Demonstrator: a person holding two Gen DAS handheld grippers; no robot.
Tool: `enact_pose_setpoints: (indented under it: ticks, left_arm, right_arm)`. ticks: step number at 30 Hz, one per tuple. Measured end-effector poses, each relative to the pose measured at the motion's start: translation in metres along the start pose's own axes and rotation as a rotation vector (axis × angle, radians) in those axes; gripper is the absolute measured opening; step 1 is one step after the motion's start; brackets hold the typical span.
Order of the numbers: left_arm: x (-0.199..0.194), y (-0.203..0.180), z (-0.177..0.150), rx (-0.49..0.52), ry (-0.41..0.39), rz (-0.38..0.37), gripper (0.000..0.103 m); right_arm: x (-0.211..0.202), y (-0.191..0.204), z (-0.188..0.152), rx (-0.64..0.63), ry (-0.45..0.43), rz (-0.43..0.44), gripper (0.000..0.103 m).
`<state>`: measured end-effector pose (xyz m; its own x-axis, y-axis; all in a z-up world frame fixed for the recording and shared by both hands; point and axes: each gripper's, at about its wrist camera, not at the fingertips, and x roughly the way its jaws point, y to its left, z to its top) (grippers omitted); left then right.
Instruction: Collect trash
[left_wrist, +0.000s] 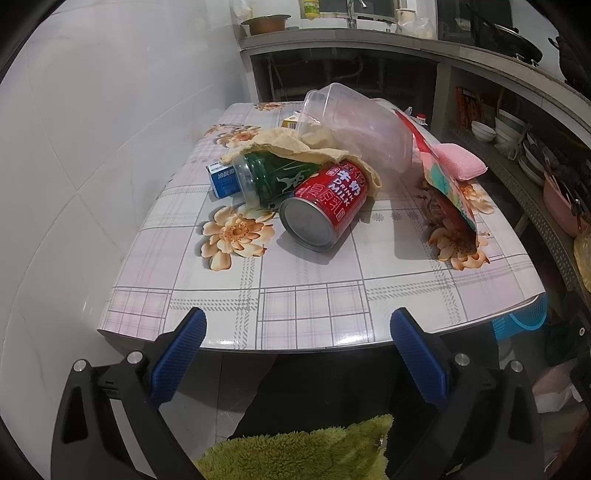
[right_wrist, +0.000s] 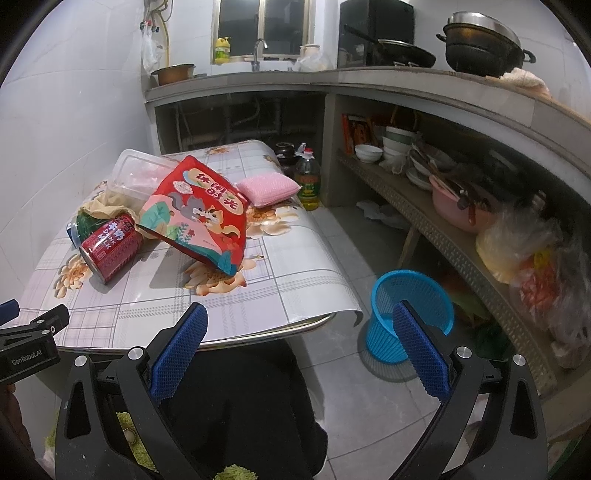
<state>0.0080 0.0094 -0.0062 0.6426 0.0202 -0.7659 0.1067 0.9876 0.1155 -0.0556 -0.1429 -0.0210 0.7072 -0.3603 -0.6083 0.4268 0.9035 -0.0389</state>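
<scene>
A heap of trash lies on the flowered table (left_wrist: 314, 302): a red milk can (left_wrist: 325, 206) on its side, a clear jar with a green label (left_wrist: 273, 181), a crumpled brownish paper (left_wrist: 291, 146), a clear plastic tub (left_wrist: 354, 122) and a red snack bag (right_wrist: 199, 210). A small blue-and-white box (left_wrist: 223, 179) sits left of the jar. My left gripper (left_wrist: 297, 328) is open at the table's near edge, short of the can. My right gripper (right_wrist: 299, 325) is open, off the table's right corner. A blue mesh bin (right_wrist: 410, 314) stands on the floor to the right.
A pink sponge (right_wrist: 267, 189) lies at the table's far right, an oil bottle (right_wrist: 308, 182) on the floor behind it. Shelves with bowls (right_wrist: 369, 153) and a pink basin (right_wrist: 460, 208) run along the right. White tiled wall is on the left. A person's dark-clothed legs (right_wrist: 243, 398) are below.
</scene>
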Motion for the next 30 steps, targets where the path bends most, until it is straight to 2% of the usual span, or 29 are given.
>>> enact_pose_setpoints:
  ticks: [5, 10, 13, 16, 18, 20, 22, 23, 26, 30]
  left_arm:
    - [0.011, 0.005, 0.004, 0.001, -0.003, 0.001, 0.098]
    - [0.02, 0.017, 0.01, -0.021, -0.022, 0.002, 0.098]
    - [0.021, 0.023, 0.016, -0.025, -0.05, -0.032, 0.098]
    - [0.016, 0.022, 0.024, 0.001, -0.105, -0.101, 0.098]
    - [0.013, 0.02, 0.03, 0.022, -0.143, -0.178, 0.098]
    - [0.008, 0.017, 0.036, 0.039, -0.201, -0.321, 0.098]
    - [0.003, 0.015, 0.041, 0.034, -0.273, -0.504, 0.098]
    - [0.003, 0.013, 0.044, 0.027, -0.283, -0.537, 0.098]
    - [0.01, -0.009, 0.063, 0.063, -0.253, -0.601, 0.098]
    - [0.023, -0.036, 0.081, 0.103, -0.237, -0.58, 0.098]
  right_arm:
    - [0.008, 0.003, -0.001, 0.03, 0.027, 0.073, 0.096]
    - [0.013, 0.015, 0.003, 0.023, 0.022, 0.092, 0.096]
    - [0.017, 0.018, 0.008, 0.023, 0.014, 0.09, 0.096]
    - [0.019, 0.016, 0.012, 0.028, -0.006, 0.078, 0.096]
    - [0.018, 0.01, 0.016, 0.04, -0.033, 0.069, 0.096]
    - [0.019, 0.001, 0.022, 0.058, -0.058, 0.074, 0.096]
    - [0.021, -0.012, 0.031, 0.086, -0.076, 0.088, 0.096]
    - [0.022, -0.017, 0.035, 0.093, -0.08, 0.093, 0.096]
    - [0.035, -0.033, 0.055, 0.124, -0.084, 0.16, 0.096]
    - [0.074, -0.055, 0.088, 0.197, -0.034, 0.344, 0.096]
